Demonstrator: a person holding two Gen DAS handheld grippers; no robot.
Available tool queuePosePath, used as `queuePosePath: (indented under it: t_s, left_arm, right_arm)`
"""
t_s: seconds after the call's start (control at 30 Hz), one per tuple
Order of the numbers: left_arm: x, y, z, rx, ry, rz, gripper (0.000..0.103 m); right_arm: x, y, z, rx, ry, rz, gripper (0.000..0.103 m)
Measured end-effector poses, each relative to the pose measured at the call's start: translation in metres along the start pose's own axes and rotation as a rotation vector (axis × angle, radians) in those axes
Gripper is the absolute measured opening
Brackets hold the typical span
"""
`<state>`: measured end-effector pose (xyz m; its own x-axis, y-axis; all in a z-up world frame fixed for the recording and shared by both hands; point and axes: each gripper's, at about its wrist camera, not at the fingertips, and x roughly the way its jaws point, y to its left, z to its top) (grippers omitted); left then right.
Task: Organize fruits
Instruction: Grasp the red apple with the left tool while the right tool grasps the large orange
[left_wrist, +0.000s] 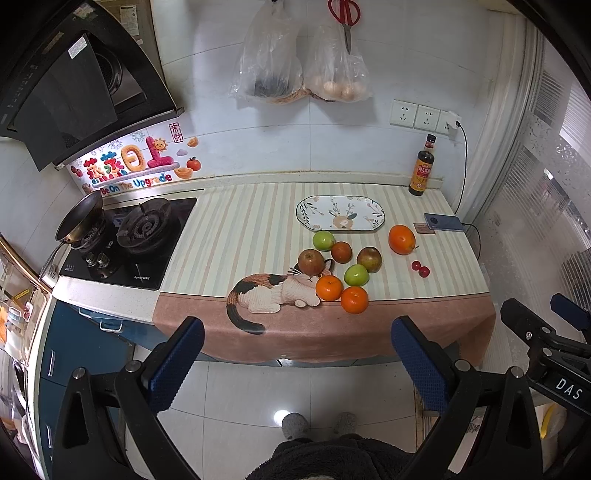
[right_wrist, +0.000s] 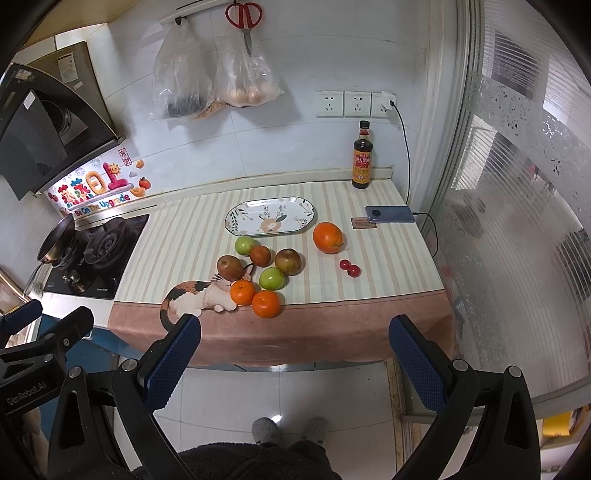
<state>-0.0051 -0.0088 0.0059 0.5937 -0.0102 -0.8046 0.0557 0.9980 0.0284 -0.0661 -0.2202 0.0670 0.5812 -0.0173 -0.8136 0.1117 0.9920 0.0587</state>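
Both tongs (left_wrist: 297, 365) (right_wrist: 295, 363) gape off the counter edge (right_wrist: 280, 332), fruit (right_wrist: 266, 273) beyond.

Plate (left_wrist: 340, 218) on the cloth (left_wrist: 236, 236), bottle (left_wrist: 422, 168) behind it to the right, fruit cluster (left_wrist: 338, 271) in front of the plate, large orange (left_wrist: 401, 239) right of the cluster, stove (left_wrist: 129, 243) at far left.

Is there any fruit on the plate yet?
No, it is empty. The plate shows only its painted deer and leaves, and all the fruit, like the big orange, lies on the cloth beside it.
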Motion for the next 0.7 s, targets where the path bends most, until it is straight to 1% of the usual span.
queuePosePath:
  t_s: [0.17,0.23,0.33,0.4,0.5,0.6,0.63,0.7]
  left_arm:
    - [0.002,0.0,0.002,0.002,-0.013,0.0,0.103]
    - [0.005,0.0,0.005,0.005,-0.044,0.01,0.103]
    - [0.02,0.004,0.014,0.021,-0.077,0.047,0.103]
    - [0.037,0.011,0.021,0.023,-0.083,0.065,0.103]
    - [0.068,0.022,0.032,0.023,-0.056,0.069,0.103]
    - [0.107,0.03,0.042,0.014,0.01,0.055,0.103]
    - [0.123,0.03,0.046,0.016,0.045,0.062,0.103]
    - [0.15,0.028,0.05,0.012,0.112,0.046,0.103]
  right_arm:
    - [0.003,0.001,-0.003,0.026,-0.009,0.0,0.103]
    - [0.008,0.001,-0.003,0.057,-0.033,0.034,0.103]
    - [0.022,0.002,-0.003,0.08,-0.074,0.071,0.103]
    - [0.037,0.003,-0.003,0.108,-0.056,0.076,0.103]
    - [0.061,0.0,-0.003,0.153,-0.027,0.084,0.103]
    - [0.094,-0.007,0.001,0.193,-0.004,0.057,0.103]
    - [0.103,-0.01,0.003,0.199,0.01,0.047,0.103]
    - [0.127,-0.018,0.009,0.217,0.051,0.041,0.103]
